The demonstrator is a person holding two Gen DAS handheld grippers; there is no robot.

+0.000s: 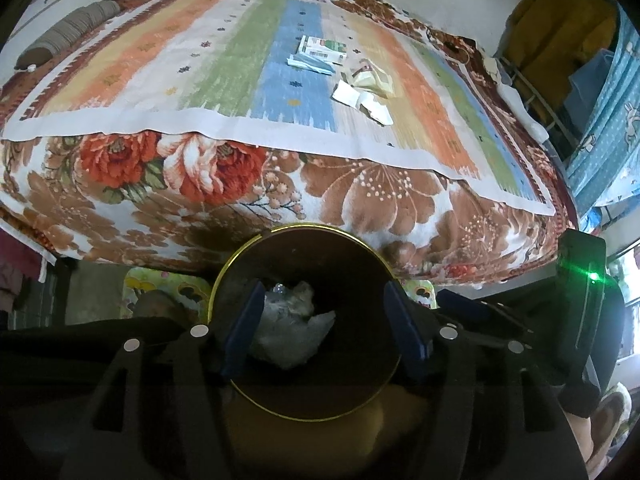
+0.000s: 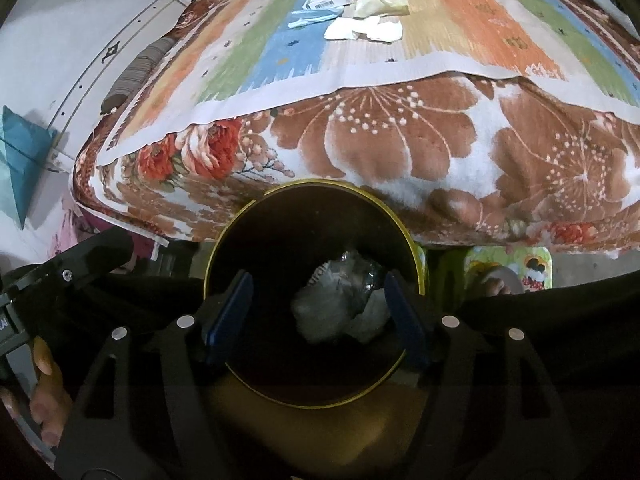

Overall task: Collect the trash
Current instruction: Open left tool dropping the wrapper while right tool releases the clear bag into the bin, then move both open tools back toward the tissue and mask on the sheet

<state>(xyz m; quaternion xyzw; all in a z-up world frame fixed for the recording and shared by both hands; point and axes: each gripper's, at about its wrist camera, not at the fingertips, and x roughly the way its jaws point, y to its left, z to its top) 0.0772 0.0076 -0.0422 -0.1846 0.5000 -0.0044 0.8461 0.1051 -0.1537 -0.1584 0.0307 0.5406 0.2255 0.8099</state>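
Both hand-held grippers hang over the mouth of the bin: the left hand-held gripper (image 1: 316, 328) has its blue pads spread wide with nothing pressed between them, and the right hand-held gripper (image 2: 316, 316) stands released in the same way, its pads apart and bare. Below them sits the dark round bin (image 1: 280, 404) with a thin gold rim, on the floor against the side of the bed (image 1: 224, 184), and at its bottom lies crumpled trash (image 1: 290, 330), pale paper or plastic with a clear crinkled piece on top, seen in the right wrist view too (image 2: 344, 304). So part of the job looks done, since some waste is already inside the bin and neither pair of pads holds anything. What is left lies up on the bed's striped mat (image 1: 224, 52), well away from the bin: a small printed carton (image 1: 322, 50) with a light blue sheet just beside it, a crumpled beige wrapper (image 1: 370, 78), and torn white paper scraps (image 1: 362, 100) at the near edge of that cluster. I count at least four pieces there, close together, some touching. My judgement is that the task is somewhere near its middle, with the bed cluster the remaining work.
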